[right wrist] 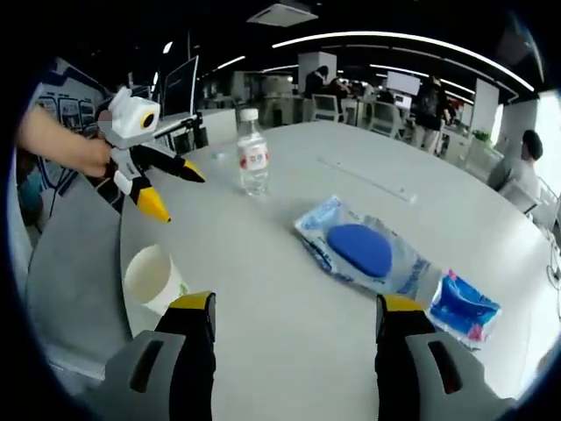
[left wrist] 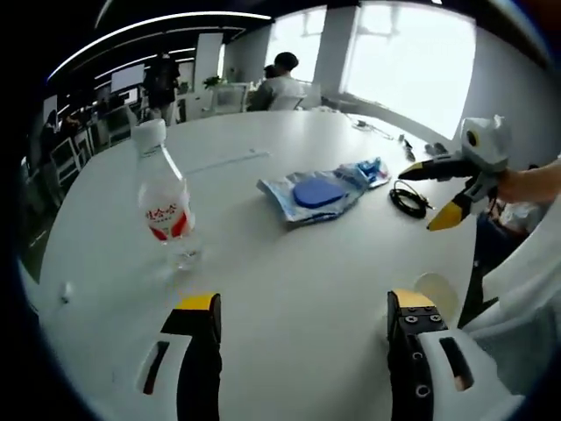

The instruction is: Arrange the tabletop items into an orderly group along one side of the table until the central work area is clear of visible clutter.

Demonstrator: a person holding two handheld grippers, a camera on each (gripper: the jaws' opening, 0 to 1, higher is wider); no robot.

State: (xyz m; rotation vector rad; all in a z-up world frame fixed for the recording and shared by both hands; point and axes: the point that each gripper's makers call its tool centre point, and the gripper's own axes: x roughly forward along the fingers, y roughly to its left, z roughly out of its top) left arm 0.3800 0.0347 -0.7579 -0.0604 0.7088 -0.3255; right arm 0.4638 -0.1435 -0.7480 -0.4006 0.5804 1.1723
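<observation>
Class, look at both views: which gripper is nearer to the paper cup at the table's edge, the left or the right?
Right. The paper cup sits just ahead of the right gripper, off its jaws to one side. The left gripper hovers further along the edge, towards the water bottle.

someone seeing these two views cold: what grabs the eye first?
Probably the clear bag with a blue disc inside, lying flat mid-table beside a smaller blue packet. Next, the water bottle with its red label, standing upright and apart from them. Both grippers hover open over the white table: the left gripper shows beyond a paper cup, and the right gripper shows near a coiled black cable.
</observation>
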